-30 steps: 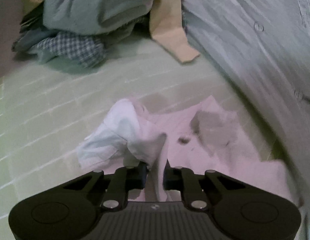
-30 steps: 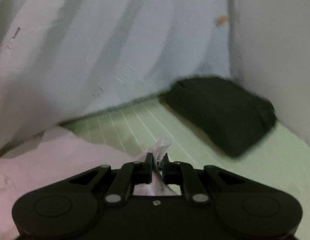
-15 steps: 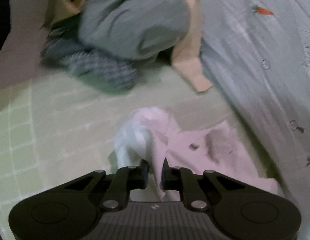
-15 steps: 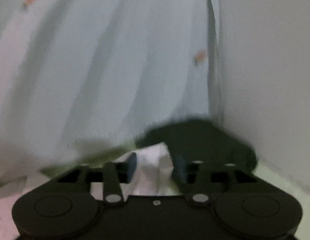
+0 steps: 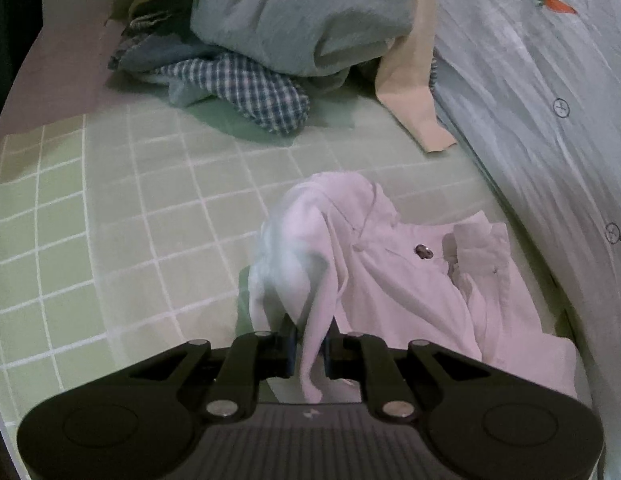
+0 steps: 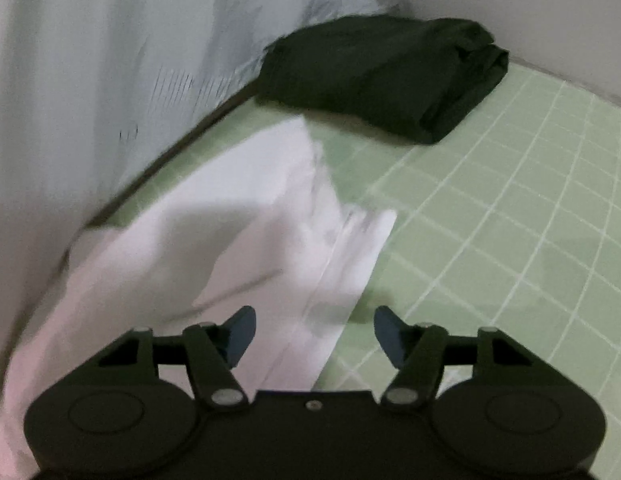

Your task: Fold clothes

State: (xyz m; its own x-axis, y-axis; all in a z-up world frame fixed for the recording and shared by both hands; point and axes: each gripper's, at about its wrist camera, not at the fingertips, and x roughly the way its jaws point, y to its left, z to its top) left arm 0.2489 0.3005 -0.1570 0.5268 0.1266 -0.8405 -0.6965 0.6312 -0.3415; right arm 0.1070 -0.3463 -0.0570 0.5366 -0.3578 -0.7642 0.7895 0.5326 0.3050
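The right hand-held gripper (image 6: 314, 330) hangs with jaws wide apart over the white garment (image 6: 246, 232) on the green checked sheet (image 6: 510, 220); a folded dark garment (image 6: 382, 76) lies beyond.

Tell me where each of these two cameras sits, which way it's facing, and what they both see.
Left wrist: sits on the left gripper, looks forward along its fingers, shut on the white shirt, toward a pile of unfolded clothes; only the gripper shows.
Right wrist: sits on the right gripper, jaws open above the white shirt, facing a folded dark garment; only the gripper shows.
Shared: the white shirt, the green checked sheet and the pale blue quilt.
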